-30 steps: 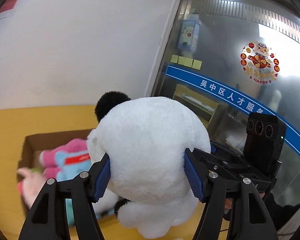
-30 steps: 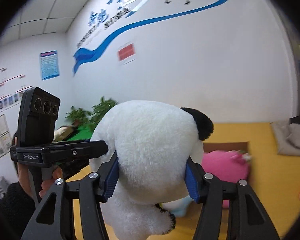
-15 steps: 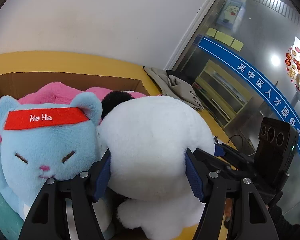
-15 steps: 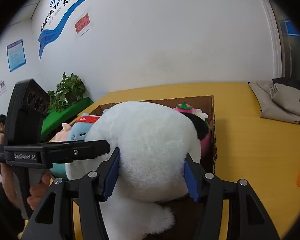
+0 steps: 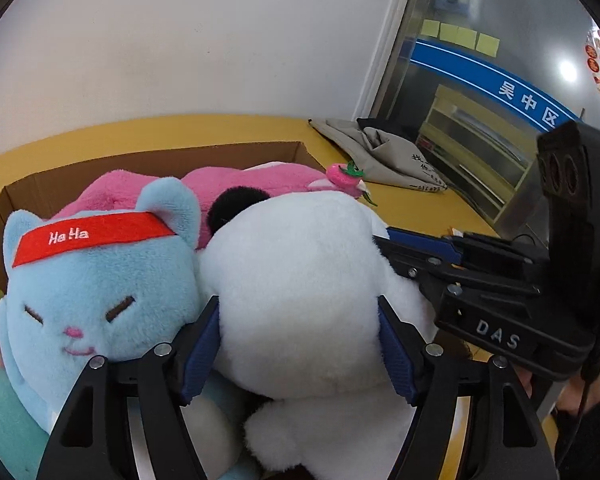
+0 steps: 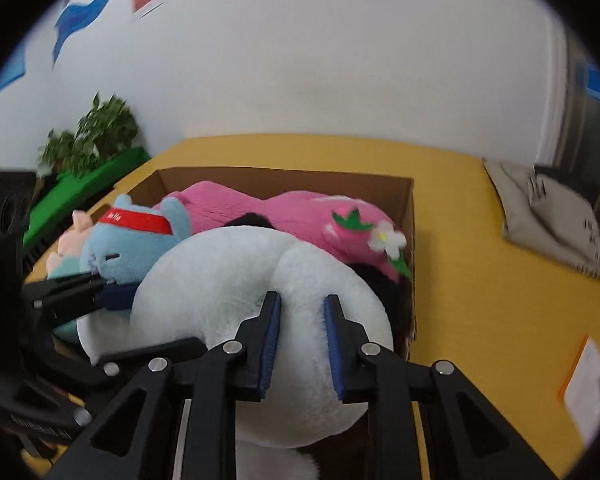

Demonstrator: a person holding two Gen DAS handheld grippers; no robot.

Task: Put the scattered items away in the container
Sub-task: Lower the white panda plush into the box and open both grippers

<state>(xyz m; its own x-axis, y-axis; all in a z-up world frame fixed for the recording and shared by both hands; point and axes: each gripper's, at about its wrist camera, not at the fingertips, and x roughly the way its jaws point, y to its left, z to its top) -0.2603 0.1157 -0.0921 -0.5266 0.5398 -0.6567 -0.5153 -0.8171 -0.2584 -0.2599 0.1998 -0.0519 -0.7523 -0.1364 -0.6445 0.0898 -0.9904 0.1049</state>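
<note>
A white panda plush (image 5: 300, 272) lies low in the cardboard box (image 5: 160, 160), pressed against a blue cat plush (image 5: 96, 292) with a red headband. A pink strawberry plush (image 5: 252, 180) fills the box's far side. My left gripper (image 5: 298, 304) has its blue pads on both flanks of the panda while its jaws are opening. In the right wrist view my right gripper (image 6: 302, 298) is closing, its narrow jaws pinching a fold of the panda's (image 6: 220, 280) white fur. Seen from the left wrist, the right gripper (image 5: 392, 240) lies along the panda's right side.
The box (image 6: 284, 178) sits on a yellow table (image 6: 480, 280). A grey cloth bag (image 6: 552, 216) lies at the back right and an orange-edged card (image 6: 588, 392) at the near right. A pale pink plush (image 6: 66, 248) fills the box's left end, with a potted plant (image 6: 96, 132) beyond.
Both grippers came down with the panda from above the box into it, beside the blue cat. The right jaws went from wide around its body to a narrow pinch.
</note>
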